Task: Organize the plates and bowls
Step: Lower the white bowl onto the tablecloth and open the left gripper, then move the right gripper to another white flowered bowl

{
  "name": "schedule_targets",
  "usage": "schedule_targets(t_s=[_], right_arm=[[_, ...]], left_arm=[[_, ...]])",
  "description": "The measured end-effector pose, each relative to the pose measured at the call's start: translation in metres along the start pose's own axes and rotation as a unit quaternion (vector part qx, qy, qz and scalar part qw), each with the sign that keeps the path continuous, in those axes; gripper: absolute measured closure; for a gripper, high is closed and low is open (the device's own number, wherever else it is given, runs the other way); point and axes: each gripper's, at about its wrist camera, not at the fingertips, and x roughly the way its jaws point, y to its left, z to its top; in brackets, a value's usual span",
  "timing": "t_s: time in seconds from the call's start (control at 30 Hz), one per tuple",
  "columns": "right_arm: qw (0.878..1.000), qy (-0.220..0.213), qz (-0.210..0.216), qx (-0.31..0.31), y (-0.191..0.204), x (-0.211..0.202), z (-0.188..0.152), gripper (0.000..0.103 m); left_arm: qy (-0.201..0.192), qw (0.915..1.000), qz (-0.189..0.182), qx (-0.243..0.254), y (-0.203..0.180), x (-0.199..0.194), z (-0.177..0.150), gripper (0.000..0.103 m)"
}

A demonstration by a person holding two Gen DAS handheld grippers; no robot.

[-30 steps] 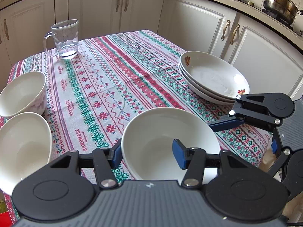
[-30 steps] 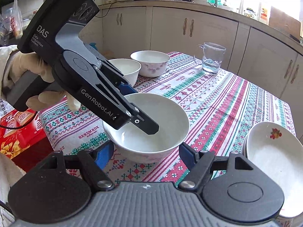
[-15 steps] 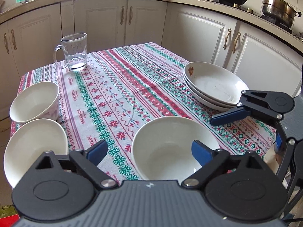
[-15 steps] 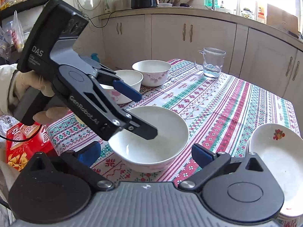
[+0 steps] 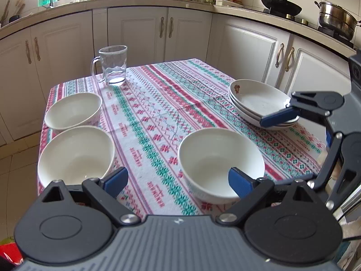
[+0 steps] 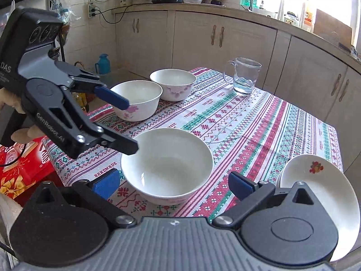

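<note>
A white bowl (image 5: 221, 162) (image 6: 167, 164) stands free on the patterned tablecloth (image 5: 158, 113), near its front edge. My left gripper (image 5: 178, 181) (image 6: 130, 127) is open, and its right pad sits just in front of that bowl's near rim. My right gripper (image 6: 173, 184) is open wide, with the bowl ahead of its two pads and not touched by either. Two more white bowls (image 5: 76, 155) (image 5: 73, 110) stand side by side at the left edge; the flowered sides of these two bowls (image 6: 137, 99) (image 6: 172, 83) show in the right wrist view. A stack of shallow plates (image 5: 259, 99) (image 6: 315, 180) rests at the right edge.
A glass mug (image 5: 111, 65) (image 6: 244, 76) with a little water stands at the table's far end. A red gift box (image 6: 20, 176) lies beside the table, under the hand (image 6: 18, 133) that holds the left gripper. Cabinets surround the table.
The left gripper let go of the near bowl's rim, opened and drew back and up. The right gripper's jaws spread wider. The bowl stays on the cloth.
</note>
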Motion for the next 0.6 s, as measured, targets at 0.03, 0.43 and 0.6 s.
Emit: schedule_targets(t_s=[0.03,0.43,0.6], right_arm=[[1.0,0.003,0.002,-0.003,0.0,0.0,0.002,0.0],[0.998,0.026,-0.057,-0.013,0.008,0.021,0.05,0.0],[0.998,0.024,-0.051,-0.015,0.016,0.035,0.073,0.0]], left_arm=[[0.001,1.0,0.004,-0.005,0.003,-0.001,-0.003,0.008],[-0.035,0.9904,0.134,0.006,0.033,-0.015,-0.033,0.008],[-0.031,0.9867,0.159,0.017,0.045,-0.012,-0.038,0.008]])
